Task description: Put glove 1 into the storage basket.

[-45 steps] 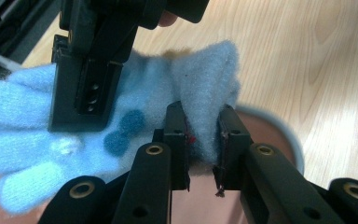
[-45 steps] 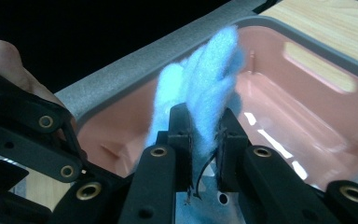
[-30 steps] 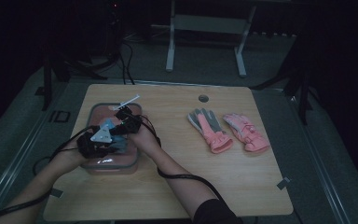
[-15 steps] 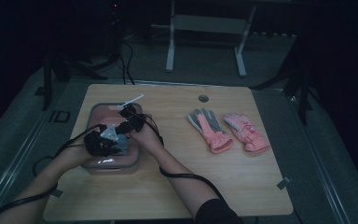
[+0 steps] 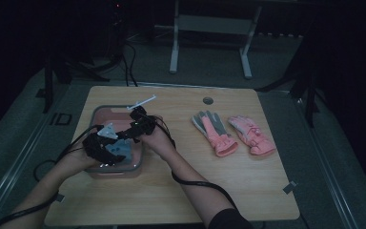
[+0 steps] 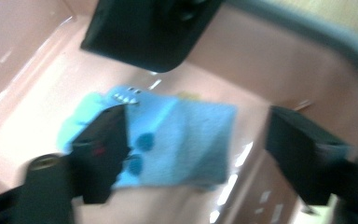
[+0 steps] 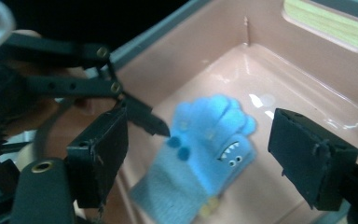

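So the blue glove [image 7: 200,154] lies flat on the bottom of the pink bin [image 5: 106,113], probably just dropped there: both the left claw [image 6: 193,154] and right claw [image 7: 198,158] have just been opening, released, hovering above it.

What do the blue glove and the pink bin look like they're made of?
Blue glove: likely soft knit fabric, going by its matte, fuzzy surface and stitched-on toothy face. Pink bin: probably smooth molded plastic, since its glossy walls show bright light reflections.
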`<control>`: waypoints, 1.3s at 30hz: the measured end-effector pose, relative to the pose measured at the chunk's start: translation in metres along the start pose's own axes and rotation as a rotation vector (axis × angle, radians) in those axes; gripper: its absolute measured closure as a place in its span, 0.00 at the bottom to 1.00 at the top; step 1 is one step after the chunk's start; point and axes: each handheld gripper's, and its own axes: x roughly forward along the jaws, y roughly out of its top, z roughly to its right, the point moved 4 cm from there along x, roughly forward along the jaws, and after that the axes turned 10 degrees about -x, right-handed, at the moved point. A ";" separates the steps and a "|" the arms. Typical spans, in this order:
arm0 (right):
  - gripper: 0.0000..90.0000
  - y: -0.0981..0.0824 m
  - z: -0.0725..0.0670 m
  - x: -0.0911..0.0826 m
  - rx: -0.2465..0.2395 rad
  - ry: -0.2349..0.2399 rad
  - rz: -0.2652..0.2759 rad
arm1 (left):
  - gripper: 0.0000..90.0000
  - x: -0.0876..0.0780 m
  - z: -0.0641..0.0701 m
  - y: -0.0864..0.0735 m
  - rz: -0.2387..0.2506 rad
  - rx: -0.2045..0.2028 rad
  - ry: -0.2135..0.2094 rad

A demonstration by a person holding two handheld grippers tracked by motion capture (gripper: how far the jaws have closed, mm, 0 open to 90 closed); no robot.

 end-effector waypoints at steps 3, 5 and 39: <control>0.19 -0.003 -0.003 -0.008 -0.037 0.008 0.000 | 0.16 -0.003 0.005 0.005 0.009 -0.024 0.003; 0.19 -0.005 -0.004 -0.015 -0.032 0.024 0.012 | 0.14 -0.004 0.009 0.009 0.015 -0.035 -0.002; 0.16 -0.099 0.034 -0.133 -0.088 -0.144 0.008 | 0.02 0.039 0.113 0.074 0.117 0.044 -0.156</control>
